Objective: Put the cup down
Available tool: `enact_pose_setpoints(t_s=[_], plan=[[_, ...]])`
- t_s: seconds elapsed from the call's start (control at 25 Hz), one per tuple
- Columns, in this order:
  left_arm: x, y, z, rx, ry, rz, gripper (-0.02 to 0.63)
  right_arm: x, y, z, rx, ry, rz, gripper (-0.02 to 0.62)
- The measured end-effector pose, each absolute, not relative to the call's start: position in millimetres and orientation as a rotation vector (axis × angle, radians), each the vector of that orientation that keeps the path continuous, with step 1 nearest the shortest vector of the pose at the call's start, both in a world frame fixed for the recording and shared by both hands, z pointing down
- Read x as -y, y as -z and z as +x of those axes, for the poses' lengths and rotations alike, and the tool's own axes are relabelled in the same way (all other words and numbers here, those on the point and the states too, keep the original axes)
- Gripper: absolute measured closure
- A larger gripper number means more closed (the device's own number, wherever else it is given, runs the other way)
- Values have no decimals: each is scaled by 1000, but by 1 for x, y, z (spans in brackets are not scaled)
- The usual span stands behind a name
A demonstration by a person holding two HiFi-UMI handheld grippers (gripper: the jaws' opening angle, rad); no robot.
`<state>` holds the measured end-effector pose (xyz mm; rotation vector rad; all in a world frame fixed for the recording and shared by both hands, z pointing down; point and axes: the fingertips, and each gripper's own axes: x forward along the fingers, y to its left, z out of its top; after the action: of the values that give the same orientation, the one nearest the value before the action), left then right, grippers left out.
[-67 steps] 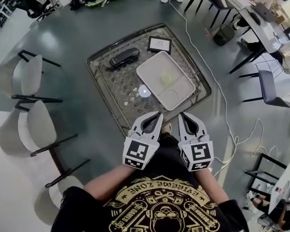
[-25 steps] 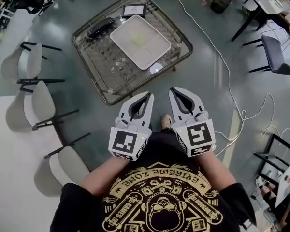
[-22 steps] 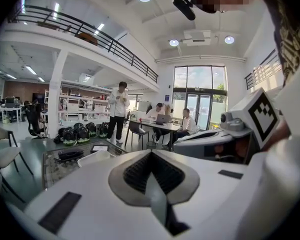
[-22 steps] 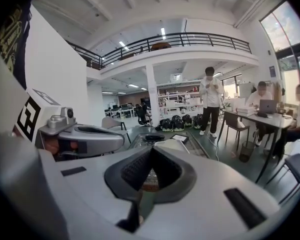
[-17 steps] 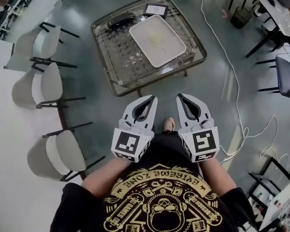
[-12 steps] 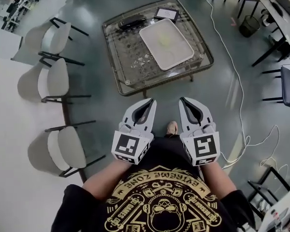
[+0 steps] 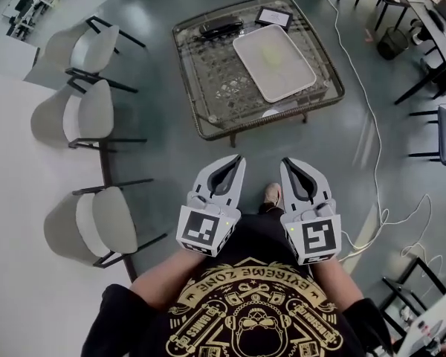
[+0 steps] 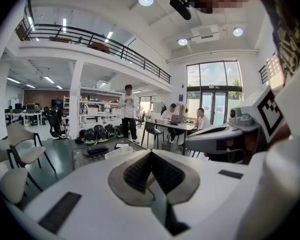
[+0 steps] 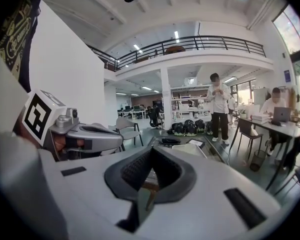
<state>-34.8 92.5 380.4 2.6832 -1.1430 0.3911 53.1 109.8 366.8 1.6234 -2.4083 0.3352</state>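
Floor: dark grey-green floor, smooth and a little shiny.
Chairs: three pale chairs with black legs, in a row on the left.
Surface: square glass surface with dark frame, far in the middle.
Upper level: white balcony with black railing, on a white column.
Windows: tall windows, far right.
Light: round ceiling lamps, switched on.

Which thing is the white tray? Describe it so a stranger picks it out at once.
Find the square glass table on the grey floor ahead of the person. On its right half lies the white tray, a rounded rectangle with a faint greenish mark inside. Its neighbours, a flat black object and a dark-framed card, are smaller and dark.
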Motion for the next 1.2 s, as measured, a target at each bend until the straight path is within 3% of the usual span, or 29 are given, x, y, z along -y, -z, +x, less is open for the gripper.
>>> enact_pose_setpoints(t_s=[0.68,1.2], plan=[[-120,-381,-89,935,-329,2786,607,-152,-366,-4,2265,-289,1771,591],[-119,-370,-85,847,-313,2858,607,-156,-353,2,2209,-242,1878,591]])
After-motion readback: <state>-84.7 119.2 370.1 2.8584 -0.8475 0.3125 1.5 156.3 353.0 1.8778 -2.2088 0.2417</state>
